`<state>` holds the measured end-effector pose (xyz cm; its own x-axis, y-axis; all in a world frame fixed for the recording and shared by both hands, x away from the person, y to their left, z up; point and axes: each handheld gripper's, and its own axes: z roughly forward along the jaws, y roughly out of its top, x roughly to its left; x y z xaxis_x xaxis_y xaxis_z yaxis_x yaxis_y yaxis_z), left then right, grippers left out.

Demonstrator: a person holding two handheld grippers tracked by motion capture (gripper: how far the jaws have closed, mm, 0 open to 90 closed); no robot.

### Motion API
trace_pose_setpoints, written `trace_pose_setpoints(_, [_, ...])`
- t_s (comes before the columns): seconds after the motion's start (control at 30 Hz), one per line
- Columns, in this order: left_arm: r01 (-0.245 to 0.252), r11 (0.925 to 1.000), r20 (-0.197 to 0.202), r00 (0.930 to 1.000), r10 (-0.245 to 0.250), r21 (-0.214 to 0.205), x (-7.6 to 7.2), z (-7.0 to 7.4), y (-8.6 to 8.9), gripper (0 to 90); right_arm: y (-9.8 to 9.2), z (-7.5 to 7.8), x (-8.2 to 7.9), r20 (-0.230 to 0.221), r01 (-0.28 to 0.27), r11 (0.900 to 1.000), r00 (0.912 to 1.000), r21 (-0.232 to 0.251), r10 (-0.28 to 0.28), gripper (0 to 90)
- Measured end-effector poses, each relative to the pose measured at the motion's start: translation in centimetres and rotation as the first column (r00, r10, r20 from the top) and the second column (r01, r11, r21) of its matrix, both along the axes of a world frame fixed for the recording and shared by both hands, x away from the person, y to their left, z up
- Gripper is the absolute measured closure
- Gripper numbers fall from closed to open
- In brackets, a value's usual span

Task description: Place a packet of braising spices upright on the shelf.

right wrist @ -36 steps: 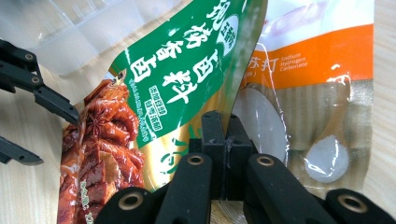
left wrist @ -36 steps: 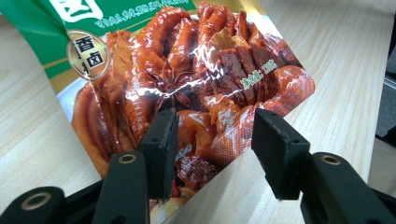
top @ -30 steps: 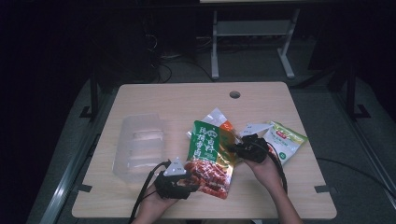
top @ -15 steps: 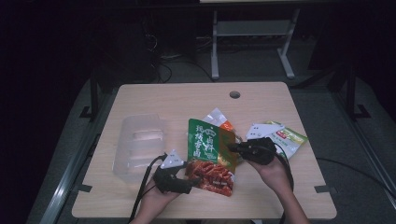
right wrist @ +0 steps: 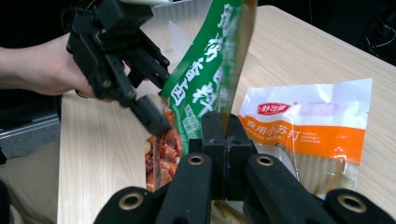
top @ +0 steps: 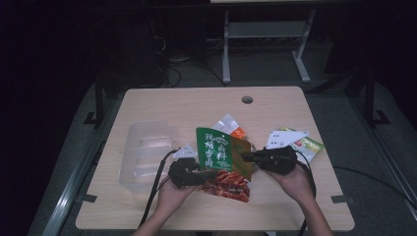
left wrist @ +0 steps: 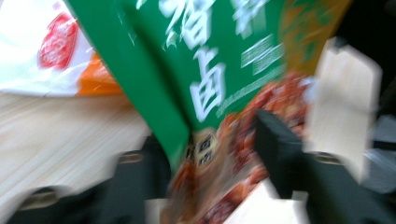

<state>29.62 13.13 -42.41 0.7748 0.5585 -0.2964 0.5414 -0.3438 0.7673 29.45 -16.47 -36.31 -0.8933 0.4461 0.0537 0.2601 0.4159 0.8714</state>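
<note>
Holding the green pouch (top: 223, 157) upright above the surface (top: 187, 105), we keep our right tongs (right wrist: 225, 133) pinching its 3 o'clock edge while our left tongs (top: 204, 174), just closing around its 7 o'clock corner, steady it.

- The right gripper (top: 252, 158) is held level by the right hand (top: 295, 178), pointing toward the left gripper, its jaws clamped together.
- The left gripper (top: 209, 173) is held by the left hand (top: 172, 192); its jaws have just been closing, part open.
</note>
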Motion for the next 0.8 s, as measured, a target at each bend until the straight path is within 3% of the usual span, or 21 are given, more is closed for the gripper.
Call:
trace_pose_setpoints(0.1, [0.023, 0.9996, 0.017, 0.9996, -0.024, 0.014, -0.1, 0.3, 0.0, 76.2, 0.0, 0.0, 0.0, 0.000, 0.000, 1.0000, 1.0000, 0.004, 0.000, 89.6])
trace_pose_setpoints(0.23, [0.025, 0.9994, 0.057, 0.9980, -0.026, 0.023, -0.8, 0.3, 0.1, 83.1, -0.2, -0.1, 0.4, -0.014, 0.022, 0.9996, 0.9997, 0.020, -0.022, 89.4])
trace_pose_setpoints(0.33, [0.020, 0.9991, 0.087, 0.9959, -0.023, 0.037, -1.2, 0.3, 0.1, 84.9, -0.3, -0.3, 0.5, -0.032, 0.026, 0.9989, 0.9992, 0.039, -0.025, 88.7])
trace_pose_setpoints(0.4, [0.021, 0.9986, 0.114, 0.9931, -0.027, 0.048, -1.5, 0.4, 0.1, 85.0, -0.4, -0.5, 0.6, -0.049, 0.038, 0.9975, 0.9982, 0.060, -0.035, 82.1])
trace_pose_setpoints(0.53, [0.019, 0.9987, 0.125, 0.9918, -0.025, 0.047, -1.8, 0.4, 0.0, 85.1, -0.5, -1.3, 0.9, -0.077, 0.046, 0.9966, 0.9962, 0.068, -0.041, 77.9])
trace_pose_setpoints(0.6, [0.020, 0.9985, 0.135, 0.9905, -0.027, 0.051, -1.9, 0.4, 0.0, 85.1, -0.3, -2.3, 1.2, -0.129, 0.053, 0.9950, 0.9907, 0.085, -0.042, 76.1])
trace_pose_setpoints(0.67, [0.021, 0.9987, 0.133, 0.9908, -0.027, 0.047, -1.9, 0.4, 0.0, 85.0, 0.0, -2.8, 1.3, -0.154, 0.050, 0.9948, 0.9875, 0.088, -0.036, 76.2])
trace_pose_setpoints(0.8, [0.019, 0.9986, 0.132, 0.9909, -0.026, 0.049, -2.0, 0.5, 0.1, 85.0, 0.5, -3.0, 1.4, -0.159, 0.043, 0.9948, 0.9869, 0.093, -0.028, 78.2])
